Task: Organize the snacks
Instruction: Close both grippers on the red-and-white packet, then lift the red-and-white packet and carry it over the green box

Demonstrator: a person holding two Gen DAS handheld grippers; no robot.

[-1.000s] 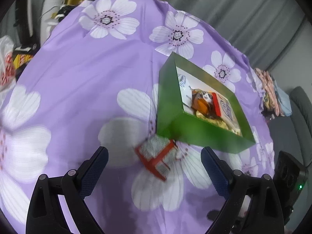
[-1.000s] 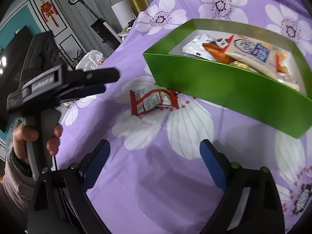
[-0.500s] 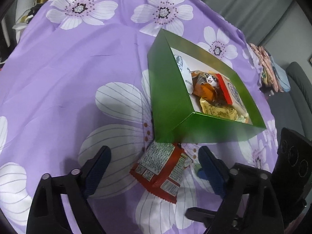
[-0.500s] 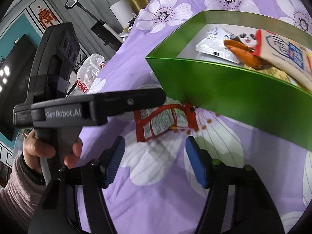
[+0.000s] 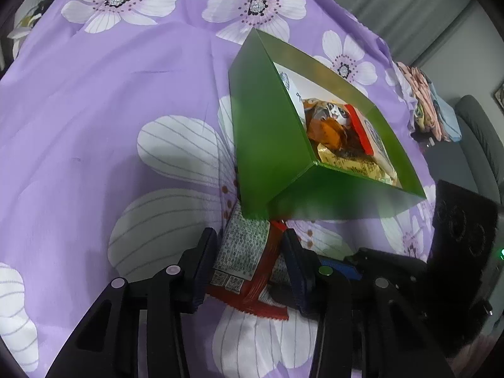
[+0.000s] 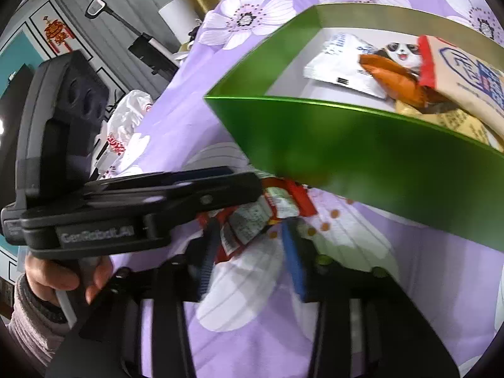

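Both your grippers have just been closing on one crinkly red-and-silver foil snack packet, lying just ahead against the green cardboard box. The left gripper pinches it; the right gripper has narrowed around its end. Pull apart and the foil may tear.

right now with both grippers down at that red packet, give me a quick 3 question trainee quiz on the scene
1. True or false: the red snack packet already lies inside the green box.
2. Which grippers have the packet between their fingers? A) left gripper only B) right gripper only C) both
3. Fill in: the packet lies on the purple ____ cloth, by a corner of the box.

Key
1. False. It lies on the cloth outside the box, against its near corner.
2. C. Both sets of jaws have just been closing and the packet sits between each pair.
3. Flowered.
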